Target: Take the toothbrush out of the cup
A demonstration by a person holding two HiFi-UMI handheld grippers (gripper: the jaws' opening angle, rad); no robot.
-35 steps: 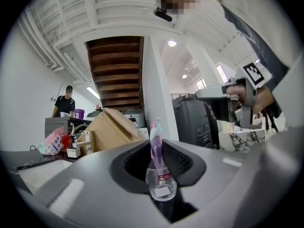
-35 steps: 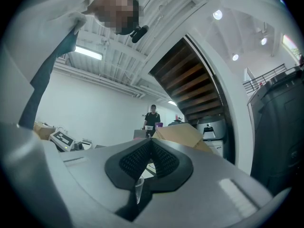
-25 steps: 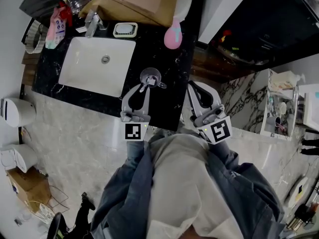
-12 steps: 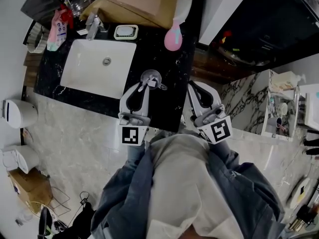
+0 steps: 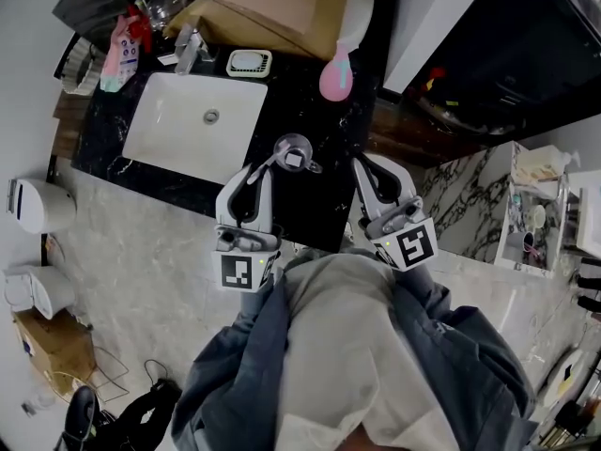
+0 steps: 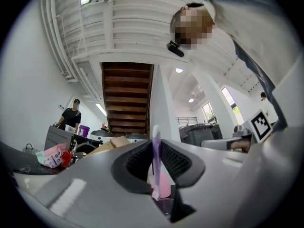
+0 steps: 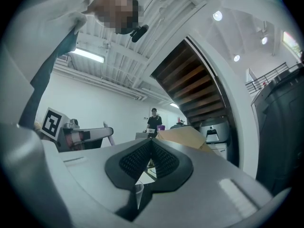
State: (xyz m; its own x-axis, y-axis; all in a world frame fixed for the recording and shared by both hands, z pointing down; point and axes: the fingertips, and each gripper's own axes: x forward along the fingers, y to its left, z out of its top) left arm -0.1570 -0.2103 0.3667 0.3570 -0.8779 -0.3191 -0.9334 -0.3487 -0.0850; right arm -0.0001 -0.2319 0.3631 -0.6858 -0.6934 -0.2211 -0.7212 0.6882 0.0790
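Observation:
A clear cup (image 5: 293, 151) stands on the black counter (image 5: 315, 209), just right of the sink. My left gripper (image 5: 260, 168) is shut on the pale purple toothbrush (image 6: 156, 158), which stands upright between the ribbed pads. The brush's lower end hangs just over the cup's rim (image 6: 165, 206). In the head view the toothbrush (image 5: 267, 163) slants from the jaws toward the cup. My right gripper (image 5: 362, 163) is shut on nothing to the cup's right, and the cup (image 7: 137, 190) shows below its jaws.
A white sink (image 5: 192, 125) with a faucet (image 5: 190, 49) lies left of the cup. Behind are a soap dish (image 5: 248, 63), a pink bottle (image 5: 336, 78) and a cardboard box (image 5: 277, 3). The counter's front edge runs just under both grippers. A person stands far back (image 6: 70, 117).
My left gripper has risen with the toothbrush, drawing it up from the cup. The cup stays in place and the right gripper has not moved.

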